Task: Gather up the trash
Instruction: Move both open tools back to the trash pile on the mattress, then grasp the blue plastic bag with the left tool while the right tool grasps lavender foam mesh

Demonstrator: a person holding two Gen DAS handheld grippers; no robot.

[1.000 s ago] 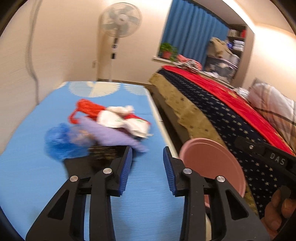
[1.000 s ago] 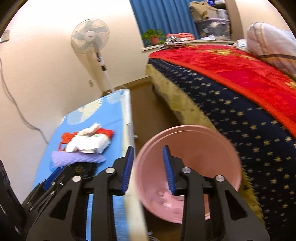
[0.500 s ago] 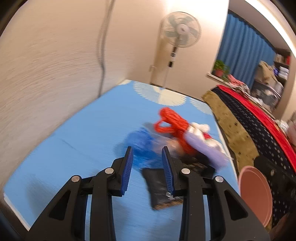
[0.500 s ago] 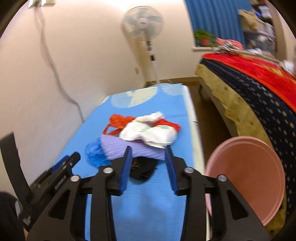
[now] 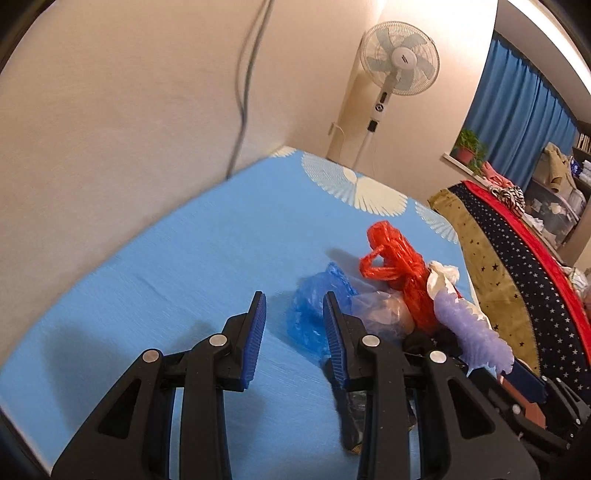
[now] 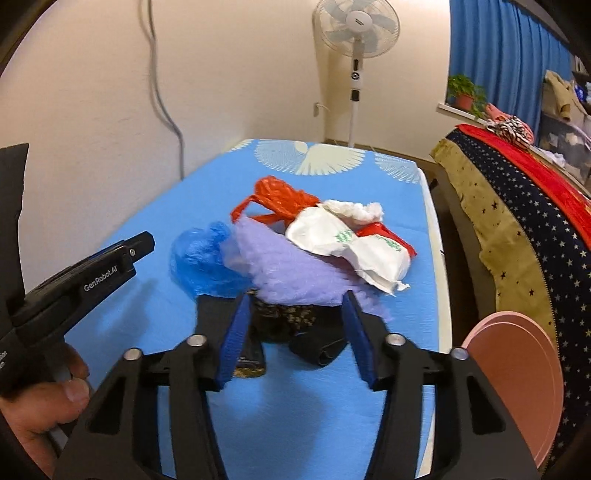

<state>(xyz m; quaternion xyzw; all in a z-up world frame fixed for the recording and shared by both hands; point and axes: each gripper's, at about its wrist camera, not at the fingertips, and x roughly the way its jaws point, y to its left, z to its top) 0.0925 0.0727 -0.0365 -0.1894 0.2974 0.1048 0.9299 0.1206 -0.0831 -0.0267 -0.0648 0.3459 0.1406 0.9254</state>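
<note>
A heap of trash lies on the blue table [image 6: 314, 435]: a blue plastic bag [image 6: 203, 258], a red plastic bag [image 6: 280, 195], a purple foam sheet [image 6: 291, 266], a white printed wrapper [image 6: 351, 247] and black wrappers [image 6: 284, 321]. My right gripper [image 6: 295, 336] is open just in front of the black wrappers. My left gripper [image 5: 295, 339] is open and empty, with the blue bag [image 5: 314, 310] by its right finger. The red bag [image 5: 399, 262] and purple sheet [image 5: 469, 328] lie to its right.
A pink bin [image 6: 517, 387] stands off the table's right edge, beside a bed with a red and star-patterned cover [image 6: 524, 206]. A standing fan [image 6: 356, 33] is behind the table. A wall [image 5: 129, 110] runs along the table's left side.
Both grippers have opened wider. The right gripper swung left from the pink bin to the trash heap. The left gripper moved left, toward the blue bag.
</note>
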